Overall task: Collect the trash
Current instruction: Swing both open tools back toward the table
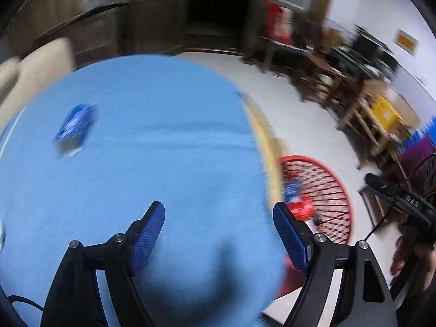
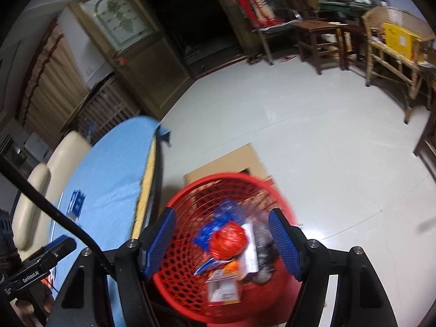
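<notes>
Trash [image 2: 229,248] fills a red mesh basket [image 2: 190,280] on the floor beside a blue-covered table [image 1: 152,147], where one blue wrapper [image 1: 75,125] lies well apart from both tools. The left gripper [image 1: 219,234] hangs over the cloth, jaws spread wide with nothing between them. The right gripper [image 2: 222,241] hovers above the basket, jaws apart and empty.

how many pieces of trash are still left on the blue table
1: a blue wrapper lies on the blue table, toward its far left side. The near table edge is out of view, so more could be hidden there.
</notes>
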